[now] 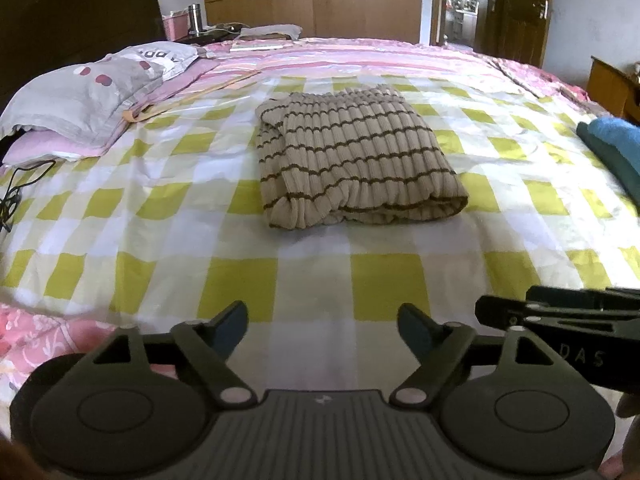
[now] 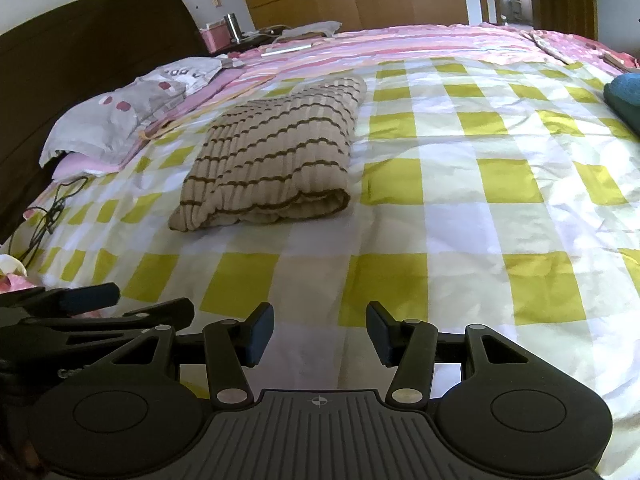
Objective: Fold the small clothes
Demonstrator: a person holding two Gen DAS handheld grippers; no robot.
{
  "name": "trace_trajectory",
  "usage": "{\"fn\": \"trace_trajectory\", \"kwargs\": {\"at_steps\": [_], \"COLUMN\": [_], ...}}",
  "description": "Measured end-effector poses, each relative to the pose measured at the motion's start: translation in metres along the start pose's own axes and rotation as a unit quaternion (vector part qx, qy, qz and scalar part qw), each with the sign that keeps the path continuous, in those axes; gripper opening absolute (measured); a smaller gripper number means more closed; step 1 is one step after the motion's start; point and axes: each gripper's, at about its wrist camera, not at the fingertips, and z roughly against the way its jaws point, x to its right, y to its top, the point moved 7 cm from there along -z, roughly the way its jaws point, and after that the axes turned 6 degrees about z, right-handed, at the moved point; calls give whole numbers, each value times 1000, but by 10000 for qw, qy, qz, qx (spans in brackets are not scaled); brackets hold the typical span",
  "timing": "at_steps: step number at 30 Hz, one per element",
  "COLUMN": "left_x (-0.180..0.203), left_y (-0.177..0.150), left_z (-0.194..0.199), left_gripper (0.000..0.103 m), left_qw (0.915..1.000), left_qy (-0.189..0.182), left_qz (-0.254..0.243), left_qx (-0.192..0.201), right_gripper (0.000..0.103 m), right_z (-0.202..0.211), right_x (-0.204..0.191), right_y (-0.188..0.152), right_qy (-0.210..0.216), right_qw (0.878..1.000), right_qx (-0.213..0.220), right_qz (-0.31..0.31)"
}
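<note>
A beige knit top with thin brown stripes (image 1: pixel 352 160) lies folded into a thick rectangle on the yellow-and-white checked sheet (image 1: pixel 312 280). It also shows in the right wrist view (image 2: pixel 272 152), left of centre. My left gripper (image 1: pixel 322 326) is open and empty, well short of the garment near the bed's front edge. My right gripper (image 2: pixel 320 334) is open and empty, beside the left one and to the garment's right. Each gripper shows at the edge of the other's view.
A grey pillow (image 1: pixel 88 88) on pink bedding lies at the far left, with a black cable (image 2: pixel 44 216) below it. A folded teal and blue cloth (image 1: pixel 616 148) lies at the right edge. A dark headboard (image 2: pixel 80 40), nightstand and wardrobe stand behind.
</note>
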Motion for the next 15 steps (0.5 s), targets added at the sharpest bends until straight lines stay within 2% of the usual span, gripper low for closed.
{"fn": "trace_trajectory", "kwargs": {"at_steps": [6,15], "left_x": [-1,-2], "left_y": [1,1], "left_z": [1,0], "left_gripper": [100,103], "left_qw": [10000,9999], "left_qy": [22,82], "left_qz": [79,88], "left_qx": [52,68], "right_gripper": [51,51], "right_z": [0,3], "right_x": [1,4], "right_y": [-2,-4], "right_qy": [-42,-54], "right_qw": [10000,9999], "right_qx": [-8,9], "right_qz": [-22,-92]}}
